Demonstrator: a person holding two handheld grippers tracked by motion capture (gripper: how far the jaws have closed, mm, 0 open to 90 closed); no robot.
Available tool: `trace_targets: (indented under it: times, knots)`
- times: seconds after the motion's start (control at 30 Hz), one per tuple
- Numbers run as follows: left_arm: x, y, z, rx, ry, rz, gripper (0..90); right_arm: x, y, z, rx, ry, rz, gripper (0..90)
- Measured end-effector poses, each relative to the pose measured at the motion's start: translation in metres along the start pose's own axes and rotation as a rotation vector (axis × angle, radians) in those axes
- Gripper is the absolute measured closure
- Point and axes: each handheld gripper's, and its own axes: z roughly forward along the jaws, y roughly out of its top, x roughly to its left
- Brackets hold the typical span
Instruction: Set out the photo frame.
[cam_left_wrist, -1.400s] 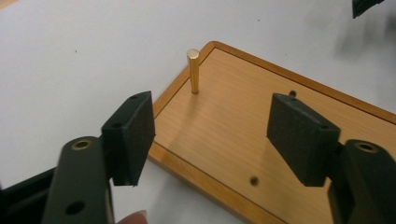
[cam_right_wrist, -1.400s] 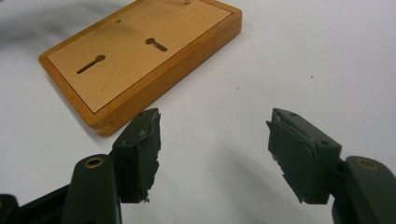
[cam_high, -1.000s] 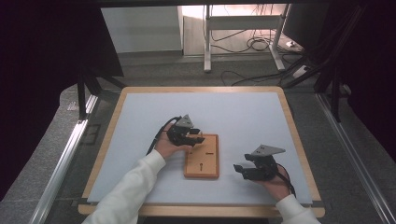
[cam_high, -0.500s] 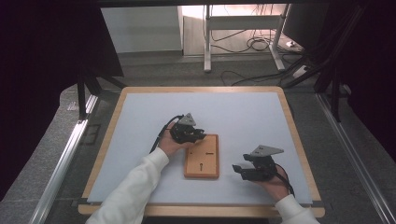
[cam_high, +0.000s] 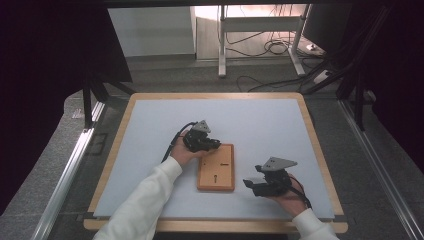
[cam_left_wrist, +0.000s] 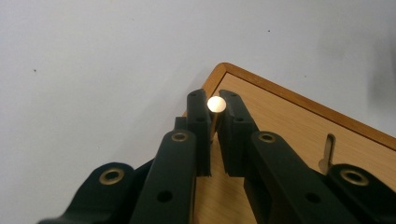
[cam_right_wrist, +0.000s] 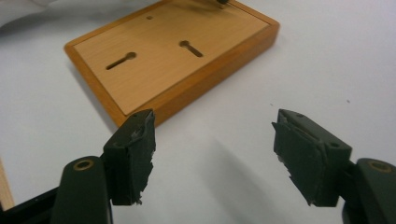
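A flat wooden board (cam_high: 216, 172) with keyhole slots (cam_right_wrist: 120, 60) lies on the white mat. My left gripper (cam_high: 217, 145) reaches over the board's far left corner. In the left gripper view its jaws have just been closing, and the gripper (cam_left_wrist: 215, 100) is now shut on a small brass pin (cam_left_wrist: 216, 103) that stands upright at the board (cam_left_wrist: 289, 126) corner. My right gripper (cam_high: 249, 183) rests on the mat just right of the board's near end. Its jaws have just been opening, and the gripper (cam_right_wrist: 212, 126) stands open with nothing between them, pointed at the board (cam_right_wrist: 163, 60).
The white mat (cam_high: 260, 120) sits in a wooden frame (cam_high: 215, 95) on the table. Bare mat lies beyond and to both sides of the board. Metal rails (cam_high: 65, 175) run along the table's sides, and cables (cam_high: 270, 47) lie on the floor behind.
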Motion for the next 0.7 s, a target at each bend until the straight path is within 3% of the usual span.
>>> trace_targets:
  times: [0.27, 0.3, 0.37, 0.43, 0.7]
  knots:
    - [0.006, 0.003, 0.0, 0.028, -0.039, -0.021, 84.0, 0.027, 0.014, 0.007, 0.01, 0.015, -0.111, 23.7]
    - [0.007, 0.003, 0.0, 0.026, -0.05, -0.024, 83.9, 0.037, 0.018, 0.013, 0.023, 0.009, -0.166, 22.0]
    - [0.008, 0.003, 0.0, 0.029, -0.052, -0.022, 83.9, 0.041, 0.019, 0.015, 0.029, 0.007, -0.182, 21.6]
    - [0.009, 0.004, 0.0, 0.034, -0.061, -0.023, 83.9, 0.052, 0.023, 0.023, 0.046, 0.005, -0.231, 20.5]
    - [0.015, 0.006, 0.001, 0.04, -0.097, -0.049, 84.0, 0.061, 0.027, 0.038, 0.076, -0.017, -0.29, 18.6]
